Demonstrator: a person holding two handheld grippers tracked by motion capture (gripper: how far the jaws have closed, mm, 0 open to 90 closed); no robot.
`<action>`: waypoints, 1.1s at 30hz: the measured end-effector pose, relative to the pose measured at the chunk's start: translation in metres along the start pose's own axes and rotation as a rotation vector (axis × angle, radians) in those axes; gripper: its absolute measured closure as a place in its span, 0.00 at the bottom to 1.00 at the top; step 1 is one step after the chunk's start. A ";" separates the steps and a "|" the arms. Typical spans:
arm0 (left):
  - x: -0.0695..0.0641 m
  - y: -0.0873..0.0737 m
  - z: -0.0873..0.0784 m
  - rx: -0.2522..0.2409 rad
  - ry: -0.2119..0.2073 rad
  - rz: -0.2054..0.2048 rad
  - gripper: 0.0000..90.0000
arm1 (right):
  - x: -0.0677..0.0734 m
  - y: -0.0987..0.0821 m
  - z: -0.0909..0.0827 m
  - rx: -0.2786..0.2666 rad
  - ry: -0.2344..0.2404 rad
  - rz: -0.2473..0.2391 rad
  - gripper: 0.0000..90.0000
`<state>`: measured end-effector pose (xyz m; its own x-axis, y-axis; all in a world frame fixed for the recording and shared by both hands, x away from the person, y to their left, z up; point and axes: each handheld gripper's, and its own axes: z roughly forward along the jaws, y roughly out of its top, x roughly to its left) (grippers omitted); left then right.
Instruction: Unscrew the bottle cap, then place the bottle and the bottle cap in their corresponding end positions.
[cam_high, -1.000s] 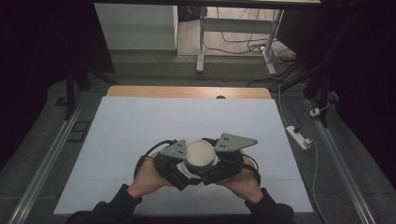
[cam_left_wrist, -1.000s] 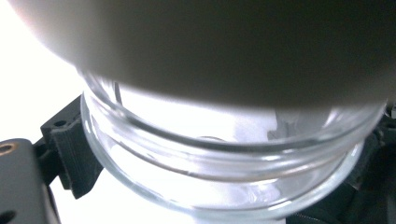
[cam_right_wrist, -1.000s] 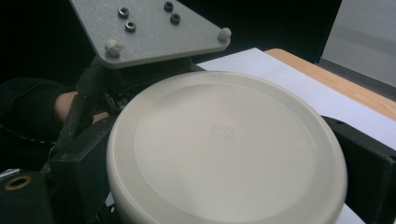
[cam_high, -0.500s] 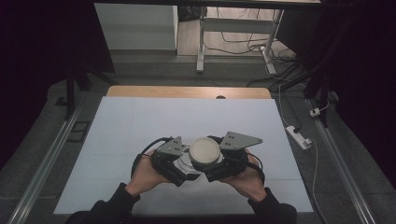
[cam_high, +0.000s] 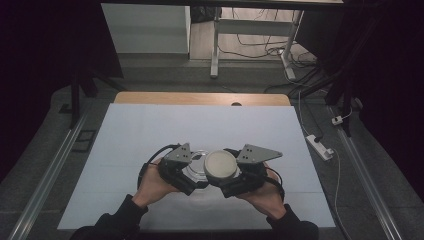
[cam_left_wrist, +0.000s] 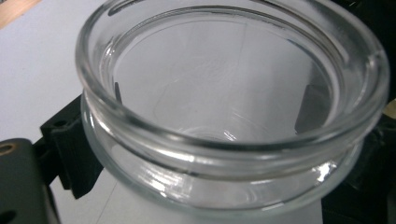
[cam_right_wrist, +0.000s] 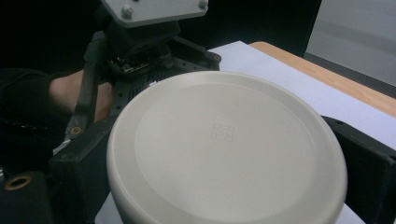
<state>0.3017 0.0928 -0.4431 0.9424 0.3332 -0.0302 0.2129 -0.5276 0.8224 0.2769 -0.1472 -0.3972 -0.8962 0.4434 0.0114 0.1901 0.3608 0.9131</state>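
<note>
The left gripper (cam_high: 192, 175) is clamping a clear glass jar (cam_left_wrist: 224, 116), its black jaws pressing against the round wall from either side just under the thick, rolled rim. The jar is standing open-mouthed right in front of this gripper's camera; its glass is smooth and glossy, catching soft highlights along the lip, and the pale table (cam_high: 150, 130) is showing through its walls. In the high view the jar (cam_high: 197, 165) is sitting between the two grippers, partly covered by the lid.

The right gripper (cam_high: 227, 182) is gripping a round, cream-coloured lid (cam_right_wrist: 224, 149), with a black jaw pressing on each side of its edge. The lid is a flat disc with a matte, slightly grainy top, a rounded edge and a faint small mark pressed into its middle. It is lying just beside the jar, on the right gripper's side of it, with the left gripper close behind it in the right gripper view.

The table is covered in a smooth, light sheet, with a wooden edge (cam_high: 200, 98) showing along the side far from both grippers.
</note>
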 end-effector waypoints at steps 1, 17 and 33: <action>0.000 0.000 0.000 0.000 0.000 0.000 0.08 | 0.000 0.000 0.000 0.000 0.000 0.000 0.07; 0.012 -0.007 -0.010 -0.019 0.050 -0.038 0.08 | -0.002 -0.012 -0.007 0.013 -0.033 -0.002 0.07; 0.021 -0.010 -0.013 -0.025 0.081 -0.058 0.08 | 0.001 -0.024 -0.005 0.023 -0.009 -0.003 0.07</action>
<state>0.3161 0.1153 -0.4443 0.9045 0.4252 -0.0332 0.2591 -0.4859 0.8347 0.2697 -0.1594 -0.4166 -0.8934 0.4493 0.0048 0.1965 0.3812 0.9034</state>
